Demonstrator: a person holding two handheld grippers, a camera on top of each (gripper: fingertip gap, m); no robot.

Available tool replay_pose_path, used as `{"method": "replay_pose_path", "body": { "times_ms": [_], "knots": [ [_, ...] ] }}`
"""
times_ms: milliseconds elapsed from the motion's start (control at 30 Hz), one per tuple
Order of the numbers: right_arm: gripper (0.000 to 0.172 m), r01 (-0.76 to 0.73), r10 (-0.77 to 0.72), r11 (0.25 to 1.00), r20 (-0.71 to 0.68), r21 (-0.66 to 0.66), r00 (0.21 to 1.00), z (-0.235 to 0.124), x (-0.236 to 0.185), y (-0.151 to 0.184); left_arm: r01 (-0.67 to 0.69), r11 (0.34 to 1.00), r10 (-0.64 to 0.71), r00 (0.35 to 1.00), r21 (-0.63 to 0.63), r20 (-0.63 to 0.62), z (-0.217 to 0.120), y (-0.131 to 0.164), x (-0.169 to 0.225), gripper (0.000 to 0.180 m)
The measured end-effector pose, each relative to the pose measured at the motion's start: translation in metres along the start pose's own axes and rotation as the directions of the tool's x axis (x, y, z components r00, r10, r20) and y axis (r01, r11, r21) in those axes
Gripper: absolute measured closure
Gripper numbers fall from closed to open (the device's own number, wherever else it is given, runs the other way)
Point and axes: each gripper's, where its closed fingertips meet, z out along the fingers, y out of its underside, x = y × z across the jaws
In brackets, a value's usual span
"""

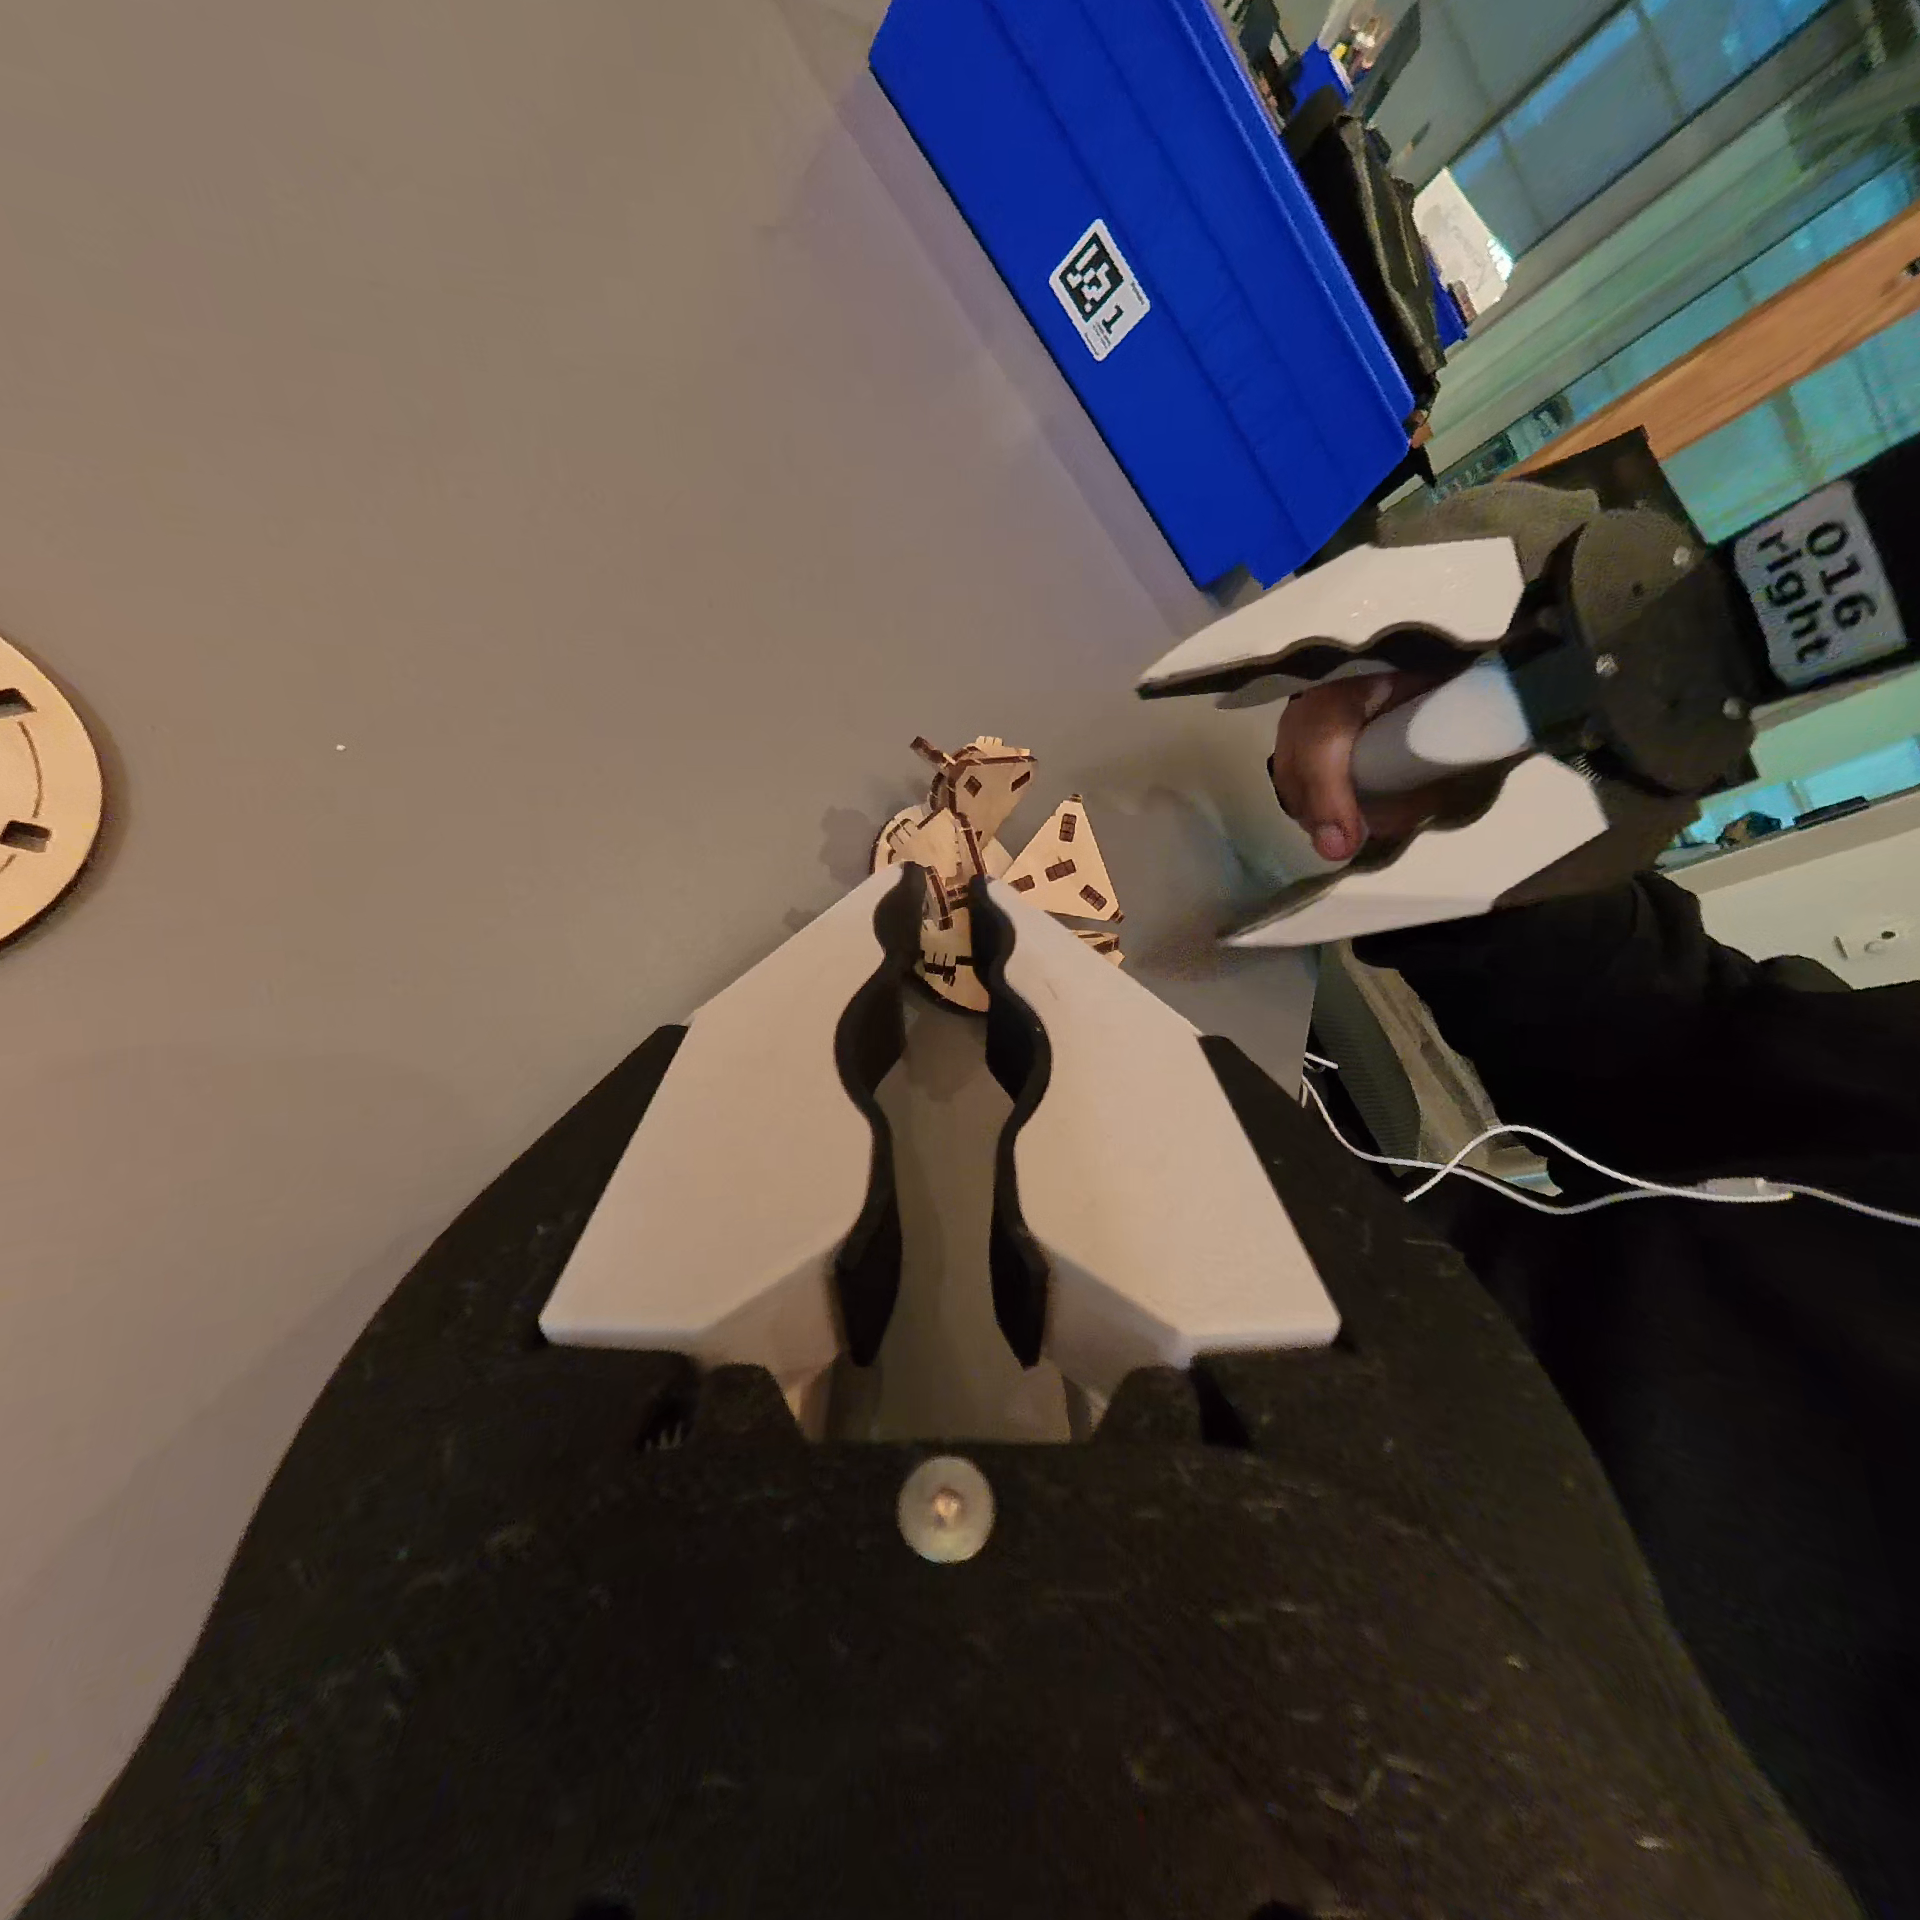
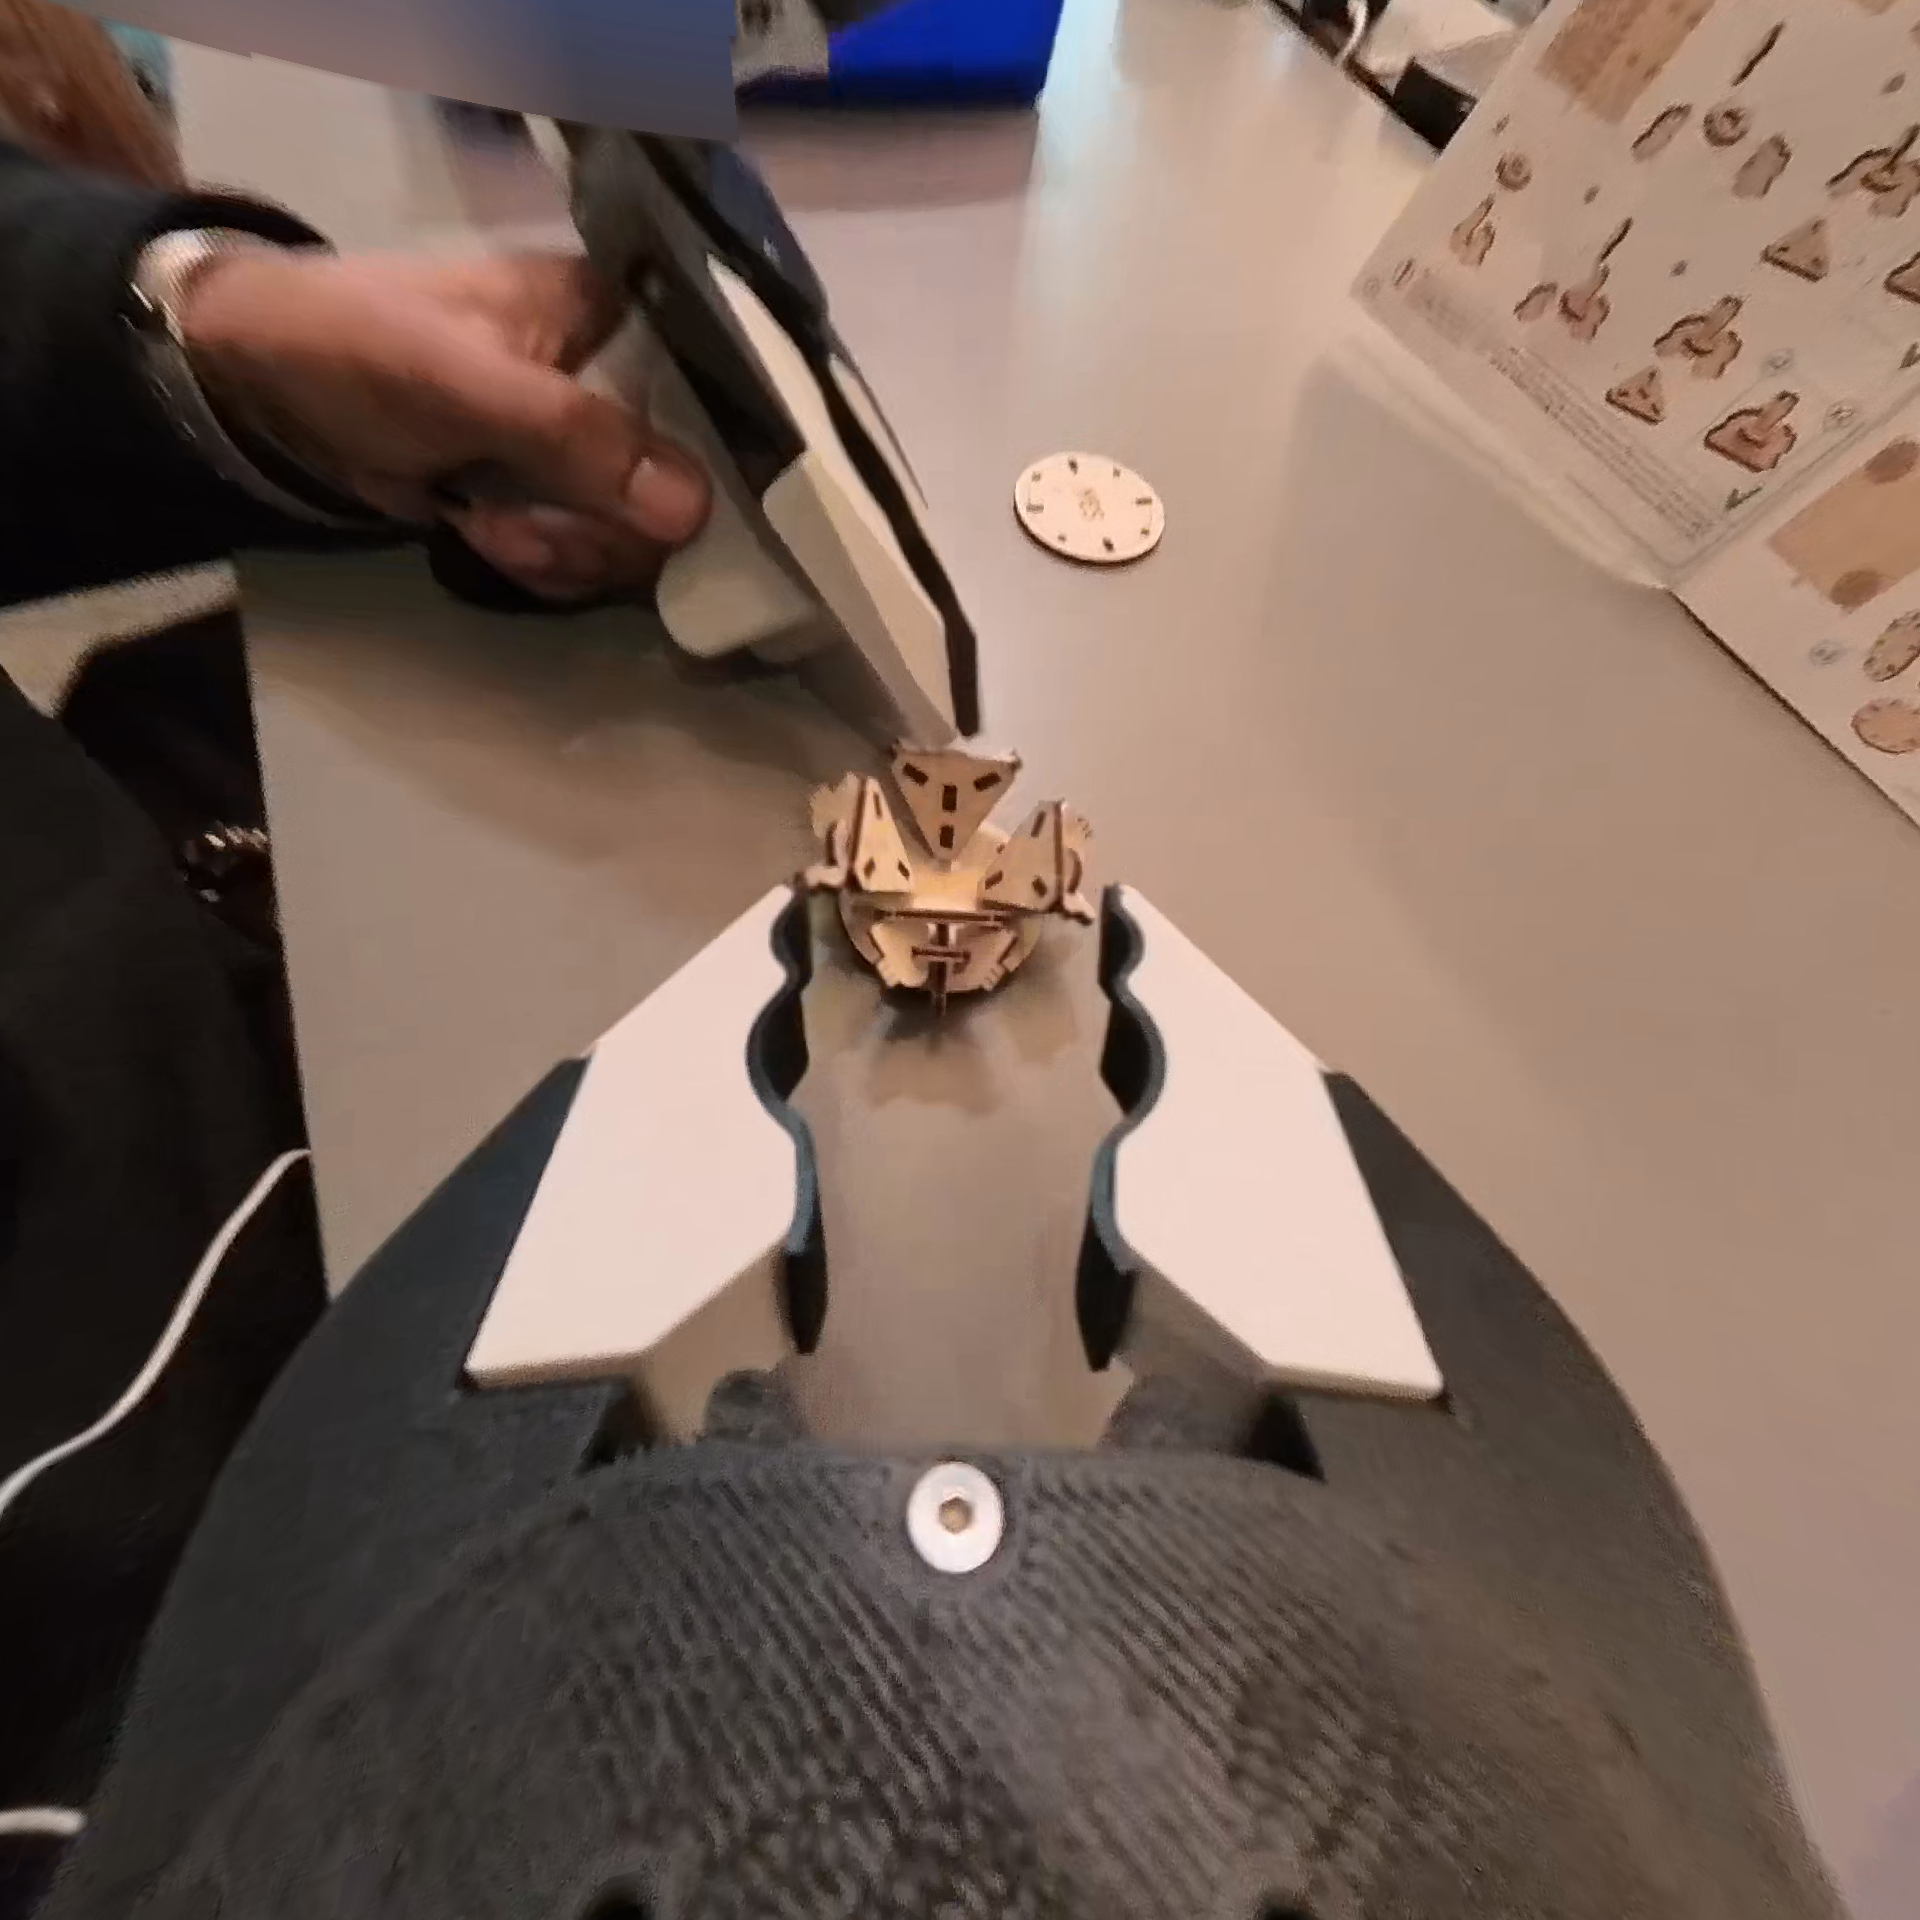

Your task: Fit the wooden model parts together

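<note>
A small wooden model [image 1: 982, 790] made of slotted plywood pieces stands on the grey table [image 1: 416, 416]. My left gripper [image 1: 943, 888] is nearly closed, and its fingertips pinch a thin upright piece of the model. In the right wrist view the left gripper [image 2: 940, 727] comes down from the upper left, with its tips on the top edge of the model's triangular piece [image 2: 951, 800]. My right gripper [image 2: 948, 914] is wide open with nothing in its grasp. The model [image 2: 935, 935] sits between its fingertips. The right gripper also shows open in the left wrist view [image 1: 1184, 810].
A round wooden disc [image 2: 1089, 509] lies on the table beyond the model; it also shows at the left edge of the left wrist view [image 1: 31, 800]. A printed picture sheet [image 2: 1662, 260] lies at the right. A blue bin [image 1: 1143, 260] stands at the back. White cables [image 1: 1558, 1174] hang off the table edge. Some 6 cm of space lies between my two pairs of fingers.
</note>
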Motion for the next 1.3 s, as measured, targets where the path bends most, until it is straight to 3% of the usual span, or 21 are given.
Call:
{"method": "replay_pose_path", "body": {
  "times_ms": [133, 233, 533, 667, 967, 1133, 1300],
  "knots": [
    [0.082, -0.02, 0.022, 0.996, 0.019, -0.082, 1.0, 0.016, -0.004, 0.015, -0.001, 1.0, 0.001, 1.0, 0.012, -0.008, -0.001, -0.002, 0.001, 0.169],
    [0.066, -0.011, 0.013, 0.993, 0.013, -0.113, 1.0, 0.024, 0.001, 0.021, -0.006, 1.0, 0.007, 1.0, 0.028, -0.016, -0.002, -0.004, 0.002, 0.167],
    [0.074, -0.073, 0.094, 0.982, 0.118, -0.173, 0.989, 0.049, -0.002, 0.032, -0.034, 0.993, 0.037, 0.999, 0.116, -0.023, -0.011, -0.017, 0.004, 0.164],
    [0.094, -0.088, 0.111, 0.982, 0.133, -0.164, 0.985, 0.048, 0.001, 0.029, -0.043, 0.991, 0.048, 0.998, 0.13, -0.031, -0.012, -0.019, 0.006, 0.164],
    [0.095, -0.163, 0.184, 0.978, 0.168, -0.133, 0.968, 0.049, 0.001, 0.021, -0.072, 0.976, 0.081, 0.996, 0.207, -0.038, -0.02, -0.031, 0.01, 0.158],
    [0.095, -0.361, 0.361, 0.931, 0.259, -0.05, 0.896, 0.039, 0.005, 0.002, -0.098, 0.95, 0.125, 0.989, 0.297, -0.074, -0.032, -0.044, 0.02, 0.143],
    [0.095, -0.533, 0.515, 0.845, 0.341, -0.047, 0.786, 0.032, 0.01, -0.002, -0.146, 0.958, 0.179, 0.977, 0.245, -0.117, -0.024, -0.034, 0.033, 0.132]
  ]
}}
